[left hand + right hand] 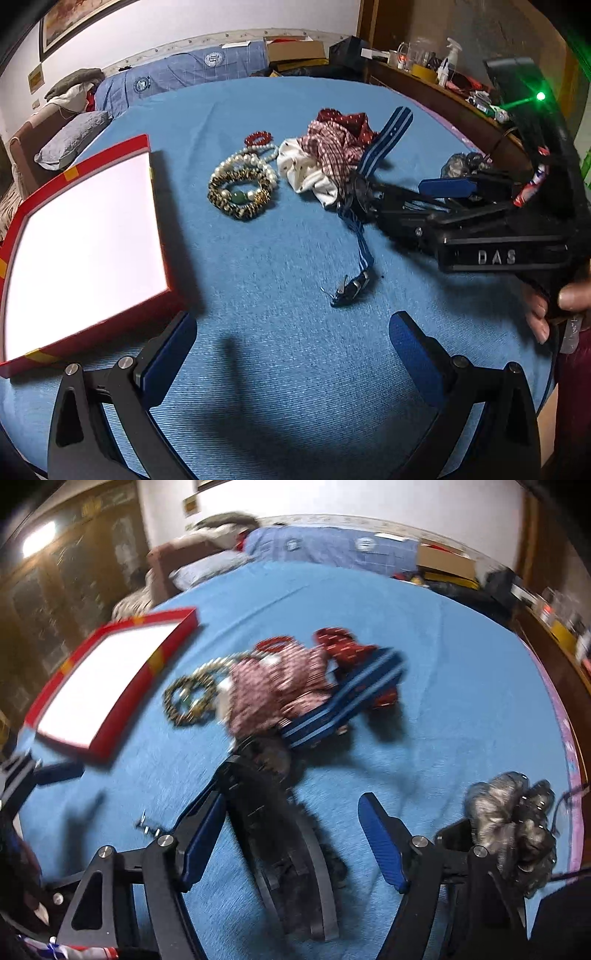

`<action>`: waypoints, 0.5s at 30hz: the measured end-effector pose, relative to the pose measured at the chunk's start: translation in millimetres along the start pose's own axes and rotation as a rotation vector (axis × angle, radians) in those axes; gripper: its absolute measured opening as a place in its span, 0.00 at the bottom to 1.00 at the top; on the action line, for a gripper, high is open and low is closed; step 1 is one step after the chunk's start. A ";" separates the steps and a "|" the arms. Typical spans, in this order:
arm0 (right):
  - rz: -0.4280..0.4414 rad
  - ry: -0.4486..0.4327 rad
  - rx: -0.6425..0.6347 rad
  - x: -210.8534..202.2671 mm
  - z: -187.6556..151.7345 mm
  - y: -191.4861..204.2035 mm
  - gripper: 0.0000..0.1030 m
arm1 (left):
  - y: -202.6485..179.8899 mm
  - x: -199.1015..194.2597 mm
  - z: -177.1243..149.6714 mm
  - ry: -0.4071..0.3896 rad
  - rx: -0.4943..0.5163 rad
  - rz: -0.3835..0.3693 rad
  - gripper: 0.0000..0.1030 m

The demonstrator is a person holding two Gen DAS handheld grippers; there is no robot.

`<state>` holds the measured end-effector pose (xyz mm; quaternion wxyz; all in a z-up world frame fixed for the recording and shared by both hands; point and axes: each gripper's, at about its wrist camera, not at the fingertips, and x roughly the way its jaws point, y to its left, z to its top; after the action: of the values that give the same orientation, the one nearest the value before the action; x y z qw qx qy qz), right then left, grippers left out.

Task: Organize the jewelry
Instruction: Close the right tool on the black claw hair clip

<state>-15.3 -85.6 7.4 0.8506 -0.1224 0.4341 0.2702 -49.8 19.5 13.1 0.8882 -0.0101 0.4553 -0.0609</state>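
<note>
A pile of bead and pearl bracelets (242, 188) (192, 698) lies on the blue cloth beside a red box with a white inside (85, 254) (107, 679). A heap of fabric hair ties (328, 155) (280, 686) and a blue striped headband (388, 136) (343, 701) sit just right of the bracelets. My left gripper (295, 354) is open over bare cloth, holding nothing. My right gripper (291, 842) (399, 205) is open, with a black headband (284, 830) lying between its fingers; the right pad stands clear of it.
A blue ribbon clip (347, 288) lies on the cloth ahead of the left gripper. A grey fluffy scrunchie (509, 819) (461, 164) sits by the right gripper. A wooden shelf (443, 99) with bottles runs along the right edge. Pillows and boxes lie beyond the far edge.
</note>
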 end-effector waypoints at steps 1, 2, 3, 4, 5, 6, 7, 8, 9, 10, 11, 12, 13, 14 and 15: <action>-0.007 0.001 -0.016 -0.1 -2.3 3.5 0.76 | -0.3 1.9 -0.4 0.007 -0.001 -0.003 1.00; -0.008 0.003 -0.024 0.7 -3.1 5.0 0.76 | -0.3 3.4 -1.1 0.004 -0.001 -0.002 1.00; 0.000 0.005 -0.027 1.0 -2.9 7.5 0.76 | 0.2 3.1 -0.6 0.015 -0.007 -0.008 1.00; 0.006 0.005 -0.031 1.8 -3.3 8.4 0.76 | 0.2 2.7 -0.9 0.014 -0.010 -0.013 1.00; 0.003 0.007 -0.034 2.9 -3.4 7.5 0.76 | -0.1 2.6 -0.7 0.015 -0.010 -0.014 1.00; -0.004 0.013 -0.041 4.2 -4.0 7.2 0.76 | 0.1 1.2 0.0 0.014 -0.014 -0.017 1.00; -0.012 0.019 -0.044 5.1 -5.9 7.9 0.76 | 0.1 0.0 1.0 0.007 -0.015 -0.018 1.00; -0.014 0.020 -0.046 6.9 -6.6 8.1 0.76 | 0.0 -1.5 2.2 0.000 -0.016 -0.024 1.00; -0.015 0.025 -0.050 9.6 -7.6 7.8 0.76 | -0.4 -3.4 3.7 -0.007 -0.015 -0.029 1.00; -0.018 0.036 -0.053 12.6 -9.3 7.9 0.71 | -1.0 -5.3 5.5 -0.015 -0.014 -0.031 1.00; -0.023 0.047 -0.056 14.6 -11.7 8.0 0.68 | -1.9 -8.1 7.4 -0.028 -0.013 -0.038 1.00; -0.028 0.047 -0.062 16.3 -13.4 8.7 0.61 | -3.2 -9.3 9.2 -0.034 -0.008 -0.040 1.00; -0.019 0.032 -0.059 14.4 -14.2 8.4 0.54 | -4.9 -10.7 11.8 -0.037 -0.001 -0.042 1.00; -0.013 0.018 -0.051 10.3 -16.0 6.6 0.49 | -6.7 -11.0 13.7 -0.041 0.005 -0.038 1.00; -0.006 0.007 -0.036 7.1 -16.2 4.0 0.46 | -8.7 -11.4 15.3 -0.047 0.010 -0.039 1.00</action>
<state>-25.1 -86.9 -7.8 0.8475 -0.1399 0.4319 0.2748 -44.9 11.7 31.9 0.8973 -0.0160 0.4337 -0.0800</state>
